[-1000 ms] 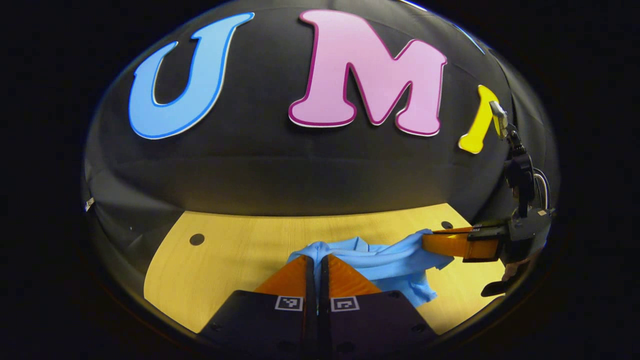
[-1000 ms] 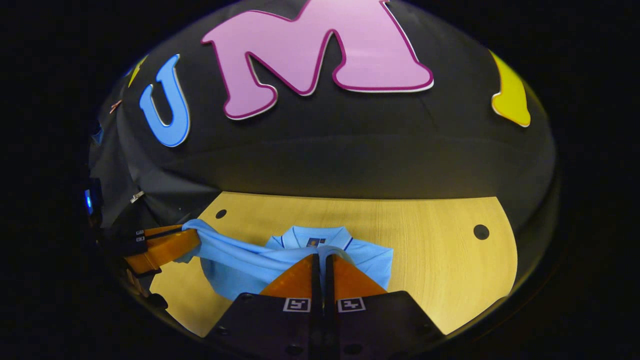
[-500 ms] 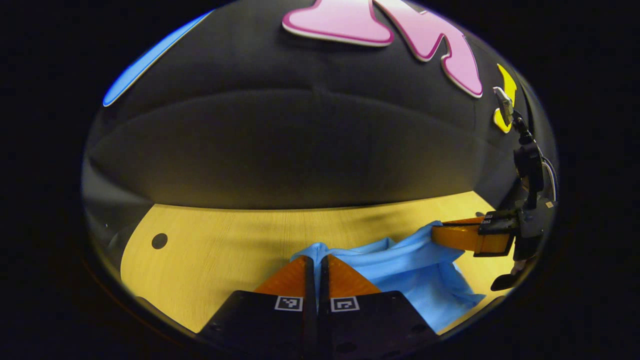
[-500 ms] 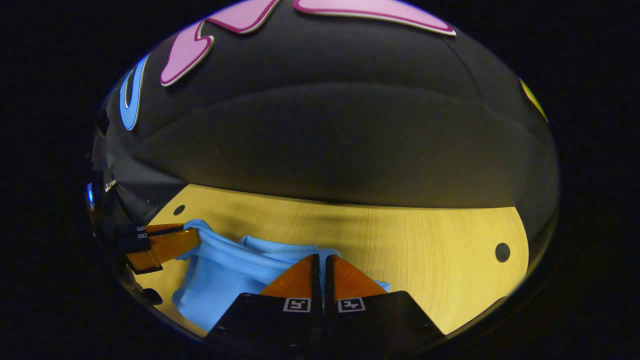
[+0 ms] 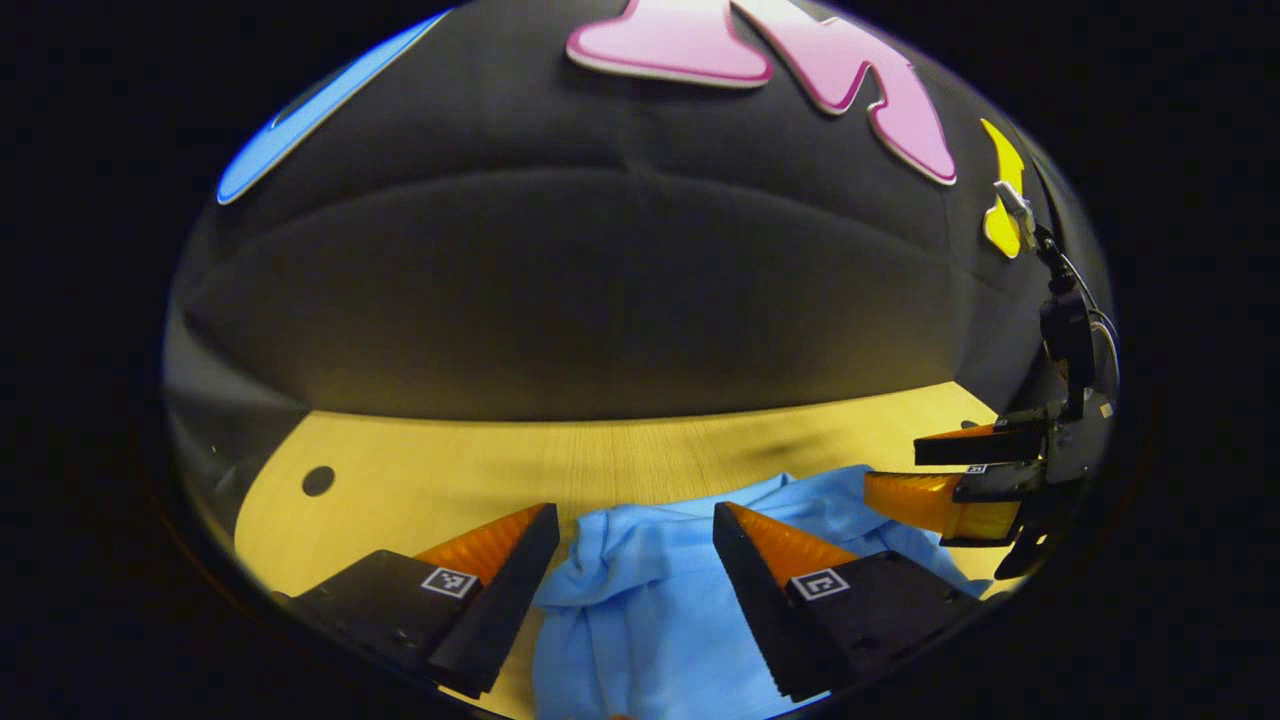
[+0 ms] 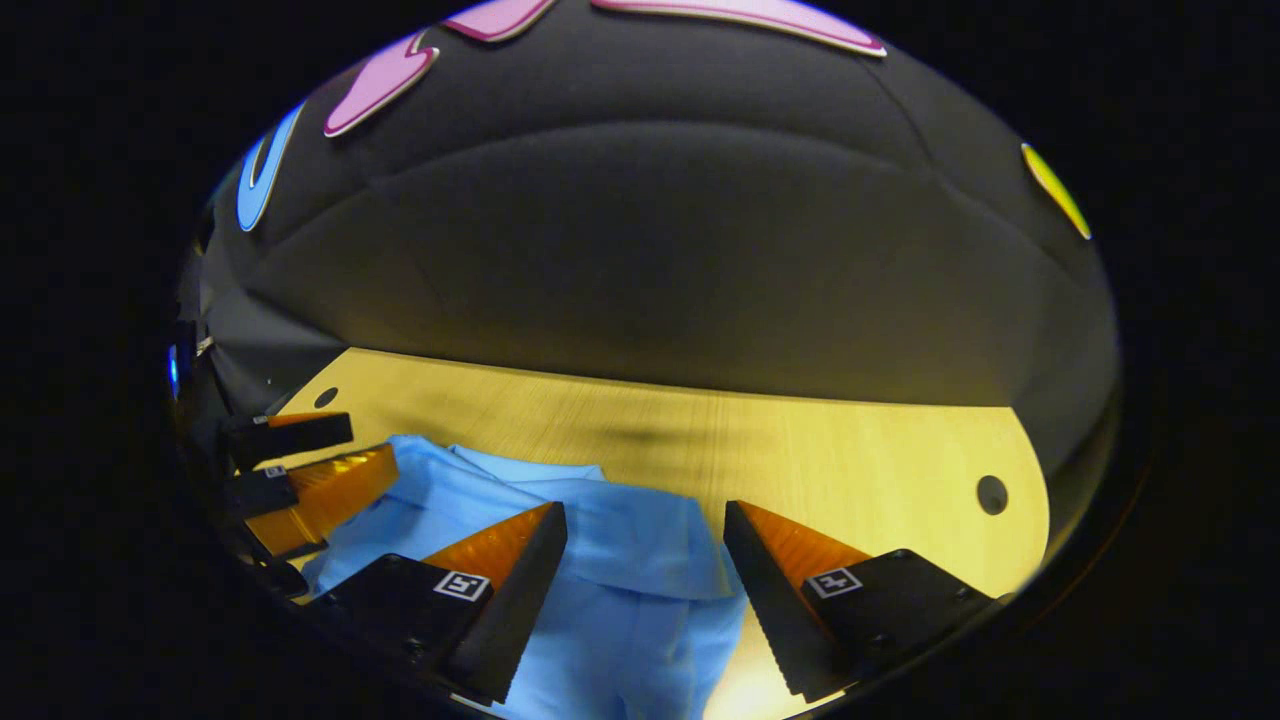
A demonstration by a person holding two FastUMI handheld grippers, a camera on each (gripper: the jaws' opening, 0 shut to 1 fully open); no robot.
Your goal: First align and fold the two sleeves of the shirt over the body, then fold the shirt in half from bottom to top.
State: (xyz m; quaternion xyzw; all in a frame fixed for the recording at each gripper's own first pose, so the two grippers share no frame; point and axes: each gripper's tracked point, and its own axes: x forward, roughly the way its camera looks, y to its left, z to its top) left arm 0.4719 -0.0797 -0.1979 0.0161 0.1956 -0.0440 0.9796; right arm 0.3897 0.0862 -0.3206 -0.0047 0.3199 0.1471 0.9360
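On the left, the left hand-held gripper (image 5: 636,525) stands wide, its two wedge-shaped fingers spread to either side of a bunched edge of the shirt (image 5: 650,610) and gripping nothing. The light blue shirt lies on the worktop (image 5: 450,470), directly ahead of and below these fingers. Further right in the left gripper view, the right hand-held gripper (image 5: 890,470) also has its fingers parted, one above the other, with the lower one resting on or just over the shirt's far side; which, I cannot tell.

In the right gripper view, the right hand-held gripper (image 6: 645,520) is likewise wide, with a flatter, doubled layer of shirt (image 6: 620,560) between and below its fingers. The two tools sit at opposite ends of the near cloth edge, each about equally close to it, so the edge runs across from one to the other. That looks like a fold just laid down, though how square it is cannot be judged.

The fabric is a soft knit that drapes and wrinkles, and will likely creep when let go. The worktop is smooth pale wood with round holes, one (image 6: 991,494) at the right.
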